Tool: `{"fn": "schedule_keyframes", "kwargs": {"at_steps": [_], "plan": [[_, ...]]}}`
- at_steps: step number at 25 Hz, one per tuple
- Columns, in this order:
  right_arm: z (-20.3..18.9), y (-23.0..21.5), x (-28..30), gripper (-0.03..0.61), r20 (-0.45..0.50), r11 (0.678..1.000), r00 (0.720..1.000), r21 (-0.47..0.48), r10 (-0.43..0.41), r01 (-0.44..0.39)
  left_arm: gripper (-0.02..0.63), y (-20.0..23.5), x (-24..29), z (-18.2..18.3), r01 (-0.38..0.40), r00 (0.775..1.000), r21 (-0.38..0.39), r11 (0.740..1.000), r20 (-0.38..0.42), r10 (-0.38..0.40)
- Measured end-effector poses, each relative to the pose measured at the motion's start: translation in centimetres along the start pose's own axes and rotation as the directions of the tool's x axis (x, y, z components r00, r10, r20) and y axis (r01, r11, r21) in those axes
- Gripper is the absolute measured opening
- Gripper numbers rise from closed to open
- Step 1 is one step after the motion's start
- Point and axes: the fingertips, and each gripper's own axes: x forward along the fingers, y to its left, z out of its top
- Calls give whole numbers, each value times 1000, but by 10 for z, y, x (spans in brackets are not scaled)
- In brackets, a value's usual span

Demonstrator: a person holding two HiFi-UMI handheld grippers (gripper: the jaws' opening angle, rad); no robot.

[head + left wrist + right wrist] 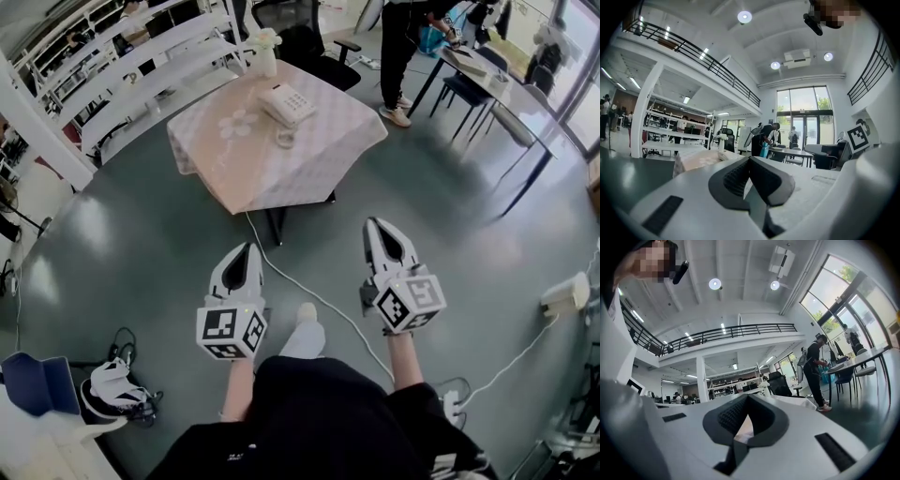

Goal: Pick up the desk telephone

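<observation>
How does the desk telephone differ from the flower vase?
The desk telephone sits low and boxy near the middle of the table; the flower vase stands tall and slim at its far edge. The desk telephone has a cord looped beside it; the flower vase holds pale flowers. Both are whitish and sit on that table.

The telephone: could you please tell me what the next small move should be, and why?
Probably step closer to the table. The left gripper and right gripper are shut and empty, over the floor, well short of the telephone lying on it.
</observation>
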Motion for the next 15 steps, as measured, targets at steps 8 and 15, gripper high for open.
{"fn": "schedule_keyframes", "kwargs": {"at_steps": [8,15], "plan": [[-3,-31,80,-8,-16,1000,1000,21,2,-2,-2,32,78,8,-1,1000,-16,1000,-7,1],[0,-47,139,-8,-34,1000,999,-13,9,-9,-2,58,141,18,17,1000,-34,999,3,-17]]}}
